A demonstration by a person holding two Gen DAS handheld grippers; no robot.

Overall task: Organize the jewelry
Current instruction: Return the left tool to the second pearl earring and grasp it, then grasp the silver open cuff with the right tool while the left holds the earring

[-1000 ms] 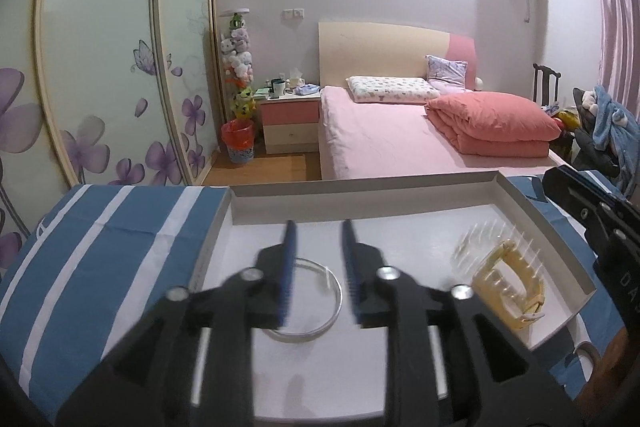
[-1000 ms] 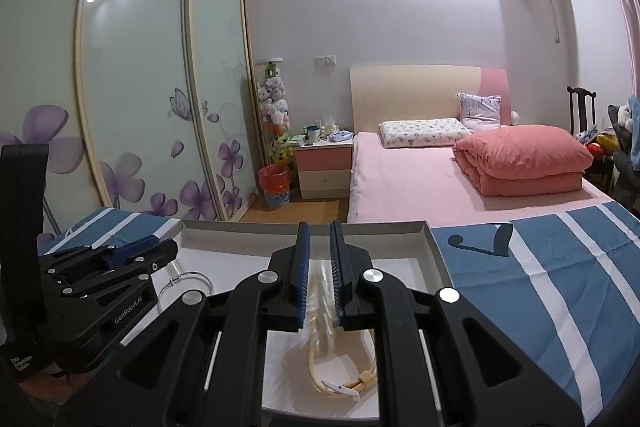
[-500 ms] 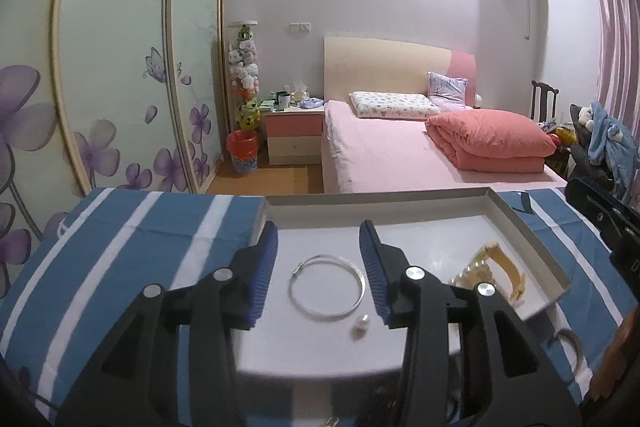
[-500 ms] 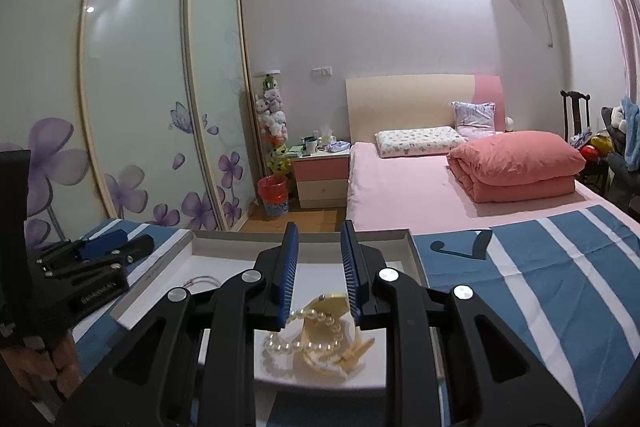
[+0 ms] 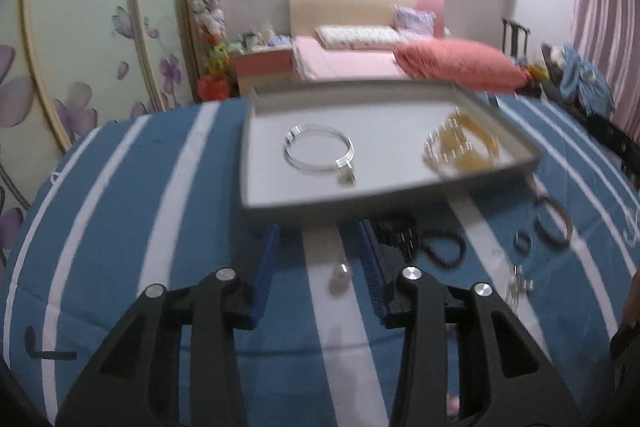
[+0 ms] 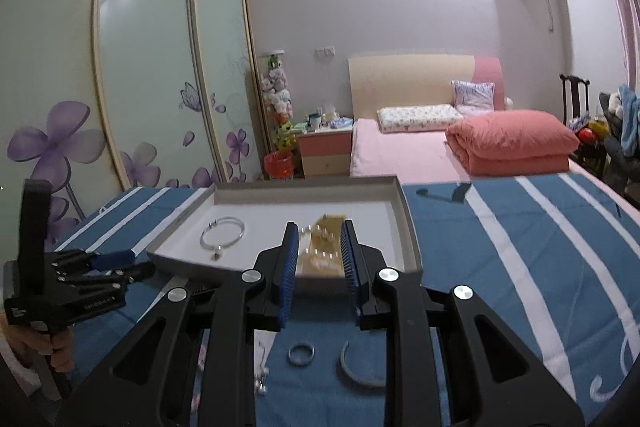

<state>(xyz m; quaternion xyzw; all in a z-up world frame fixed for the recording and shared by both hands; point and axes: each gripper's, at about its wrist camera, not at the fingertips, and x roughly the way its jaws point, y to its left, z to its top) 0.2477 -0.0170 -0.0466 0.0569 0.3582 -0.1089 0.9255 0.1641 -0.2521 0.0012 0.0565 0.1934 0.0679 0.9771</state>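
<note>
Left wrist: both grippers, left gripper [image 5: 320, 263] and right gripper [image 6: 319, 259], gape empty; tray [image 5: 256, 163] apparently holds bangle [image 5: 319, 151].

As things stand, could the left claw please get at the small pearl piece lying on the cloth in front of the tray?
Probably yes: the pearl piece lies on the cloth between the open left claw, with nothing over it.

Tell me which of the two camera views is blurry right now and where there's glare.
Left wrist view: motion-smeared throughout, the silver bangle and pearl piece in the tray doubled and soft. Right wrist view: sharp, with the ring on the striped cloth crisp; ceiling light blows out the upper wall. Both bend straight edges, fisheye-style.
</note>
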